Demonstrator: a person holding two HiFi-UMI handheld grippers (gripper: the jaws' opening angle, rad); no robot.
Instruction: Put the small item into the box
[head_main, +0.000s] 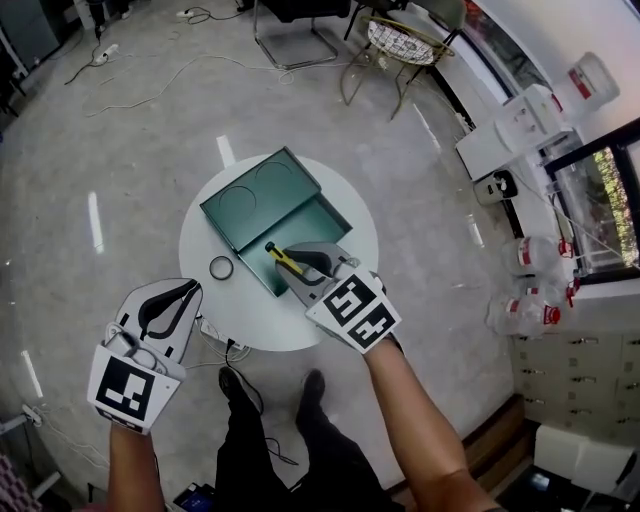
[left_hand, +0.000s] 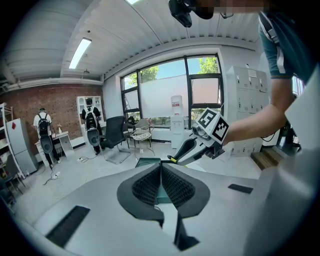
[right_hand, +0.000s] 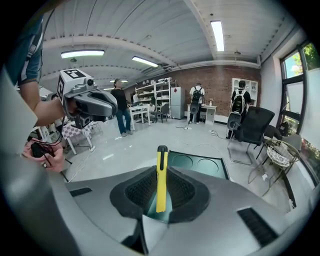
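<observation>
A dark green box (head_main: 318, 226) with its lid (head_main: 262, 196) laid open flat sits on the round white table (head_main: 355, 215). My right gripper (head_main: 290, 263) is shut on a yellow and black utility knife (head_main: 281, 259), held over the box's near edge. In the right gripper view the knife (right_hand: 161, 182) stands upright between the pads, with the open lid (right_hand: 196, 163) beyond it. My left gripper (head_main: 172, 303) hangs shut and empty off the table's near left edge. The left gripper view shows its pads (left_hand: 150, 187) pressed together and the right gripper (left_hand: 176, 159) with the knife ahead.
A black ring (head_main: 221, 267) lies on the table left of the box. A wire chair (head_main: 402, 48) stands on the floor beyond, white cabinets (head_main: 525, 125) and water jugs (head_main: 528, 253) to the right. Cables trail on the floor. People stand far off in the room.
</observation>
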